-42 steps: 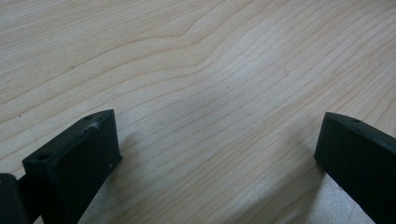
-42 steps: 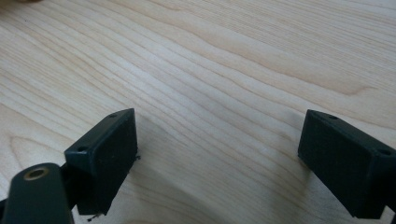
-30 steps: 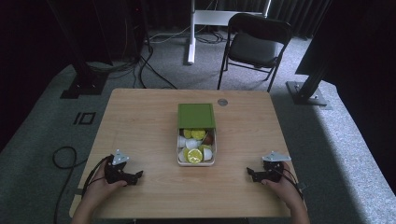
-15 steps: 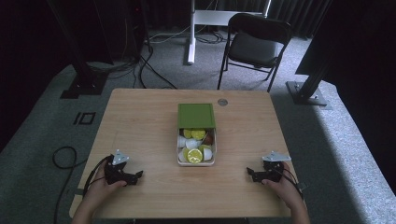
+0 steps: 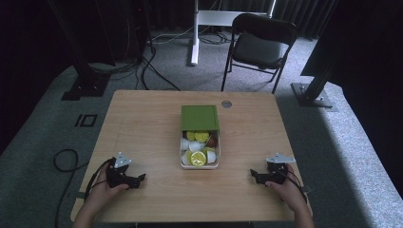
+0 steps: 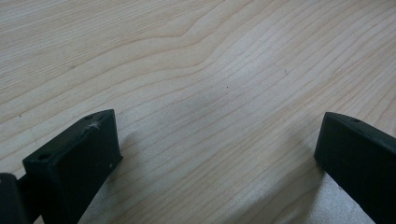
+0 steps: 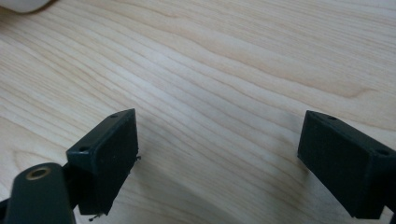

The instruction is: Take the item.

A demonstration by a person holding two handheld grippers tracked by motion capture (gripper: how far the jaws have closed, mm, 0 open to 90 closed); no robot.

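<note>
A white tray (image 5: 181, 160) sits at the middle of the wooden table (image 5: 142, 123), half covered by a green lid (image 5: 199, 117); its uncovered front half holds several yellow, white and brown capsules (image 5: 198, 158). My left gripper (image 5: 139, 179) rests on the table near the front left, held by a hand, pointing right. Its jaws stand wide apart over bare wood (image 6: 219, 140), nothing between them. My right gripper (image 5: 253, 176) rests near the front right, pointing left toward the tray. It is open too, with only wood grain (image 7: 215, 140) between its jaws.
A small round grommet (image 5: 226, 103) is set in the table behind the lid. Beyond the far edge stand a black folding chair (image 5: 259, 45) and a white desk frame (image 5: 195, 28). Cables trail on the grey carpet at left (image 5: 64, 159).
</note>
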